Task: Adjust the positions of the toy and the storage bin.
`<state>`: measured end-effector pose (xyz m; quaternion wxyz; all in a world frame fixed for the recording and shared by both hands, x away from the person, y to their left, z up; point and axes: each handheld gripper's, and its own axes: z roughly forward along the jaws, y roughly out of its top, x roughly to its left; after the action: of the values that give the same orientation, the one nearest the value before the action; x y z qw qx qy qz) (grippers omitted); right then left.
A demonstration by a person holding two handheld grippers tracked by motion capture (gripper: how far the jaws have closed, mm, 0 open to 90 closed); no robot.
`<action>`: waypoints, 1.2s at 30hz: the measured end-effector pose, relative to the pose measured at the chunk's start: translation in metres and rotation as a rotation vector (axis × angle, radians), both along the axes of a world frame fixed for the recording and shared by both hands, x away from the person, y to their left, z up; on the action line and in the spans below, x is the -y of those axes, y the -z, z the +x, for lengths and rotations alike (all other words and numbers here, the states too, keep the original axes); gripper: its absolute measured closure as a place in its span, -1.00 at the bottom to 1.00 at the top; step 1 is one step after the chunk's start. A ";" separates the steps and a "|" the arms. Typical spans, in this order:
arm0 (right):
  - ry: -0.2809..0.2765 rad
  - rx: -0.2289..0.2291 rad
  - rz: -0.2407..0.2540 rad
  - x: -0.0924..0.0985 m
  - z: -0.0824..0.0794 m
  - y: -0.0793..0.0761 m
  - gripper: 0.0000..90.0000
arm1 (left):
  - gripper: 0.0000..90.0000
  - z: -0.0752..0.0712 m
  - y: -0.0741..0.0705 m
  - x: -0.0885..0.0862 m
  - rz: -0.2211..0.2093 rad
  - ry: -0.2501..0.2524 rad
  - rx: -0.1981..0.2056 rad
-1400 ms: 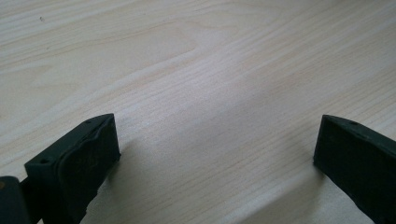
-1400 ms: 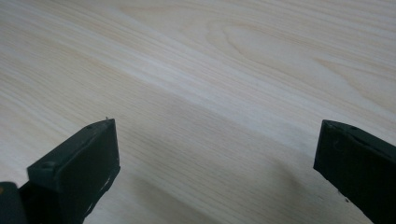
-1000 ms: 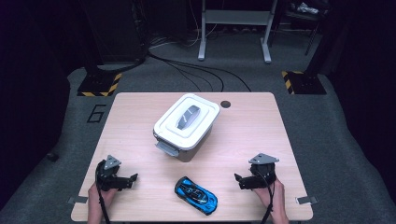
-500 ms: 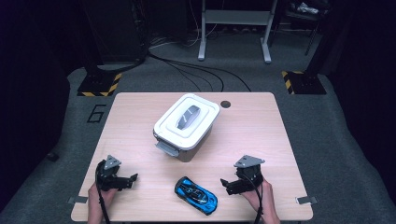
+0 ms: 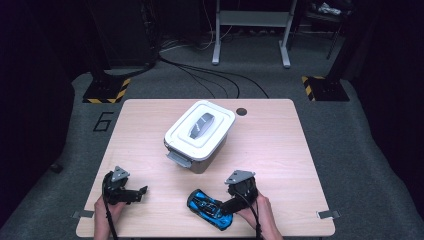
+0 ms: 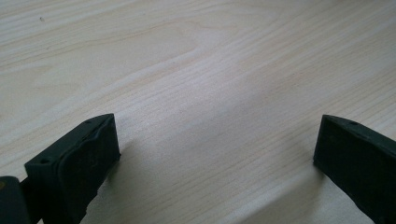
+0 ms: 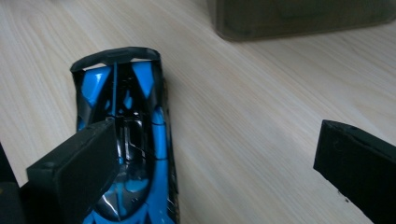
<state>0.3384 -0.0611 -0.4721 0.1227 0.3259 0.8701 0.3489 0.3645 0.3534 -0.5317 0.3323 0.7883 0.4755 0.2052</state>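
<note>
my right gripper [image 5: 231, 205]: jaws spread, one above the blue toy car [image 5: 210, 208] | my left gripper [image 5: 141, 192]: jaws spread, well left of car

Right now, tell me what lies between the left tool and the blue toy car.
Bare pale wooden tabletop and nothing else, by the high view, between the left tool and the blue and black toy car.

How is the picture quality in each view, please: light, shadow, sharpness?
High view: table evenly lit, surroundings dark, slightly soft. Left gripper view: wood grain sharp, near jaws blurred, soft shadows beneath them. Right gripper view: glossy highlights on the blue toy car, box behind out of focus.
</note>
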 end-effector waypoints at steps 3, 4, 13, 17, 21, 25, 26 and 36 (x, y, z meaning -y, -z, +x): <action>-0.012 -0.010 -0.004 -0.013 -0.002 0.001 -1.00 | -0.99 0.000 0.000 0.000 0.000 0.000 0.000; -0.018 -0.009 -0.010 -0.016 -0.002 0.001 -1.00 | -0.99 0.000 0.000 0.000 0.000 0.000 0.000; -0.079 -0.033 -0.048 -0.054 -0.005 0.006 -1.00 | -0.99 0.000 0.000 0.000 0.000 0.000 0.000; -0.100 -0.042 -0.080 -0.070 -0.005 0.010 -1.00 | -0.99 0.000 0.000 0.000 0.000 0.000 -0.001; -0.124 -0.052 -0.105 -0.084 -0.005 0.014 -1.00 | -0.99 0.000 0.000 0.000 0.000 0.000 0.000; -0.141 -0.053 -0.135 -0.096 -0.002 0.017 -1.00 | -0.99 0.000 0.000 0.000 0.000 0.000 0.000; -0.139 -0.056 -0.133 -0.098 -0.002 0.018 -1.00 | -0.99 0.000 0.000 0.000 0.000 0.000 0.000; -0.148 -0.079 -0.155 -0.110 0.006 0.023 -0.69 | -0.99 0.000 0.000 0.000 0.000 0.000 0.000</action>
<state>0.3442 0.0486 -0.4955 0.0870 0.2637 0.9204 0.2753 0.3645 0.3534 -0.5317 0.3323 0.7883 0.4755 0.2052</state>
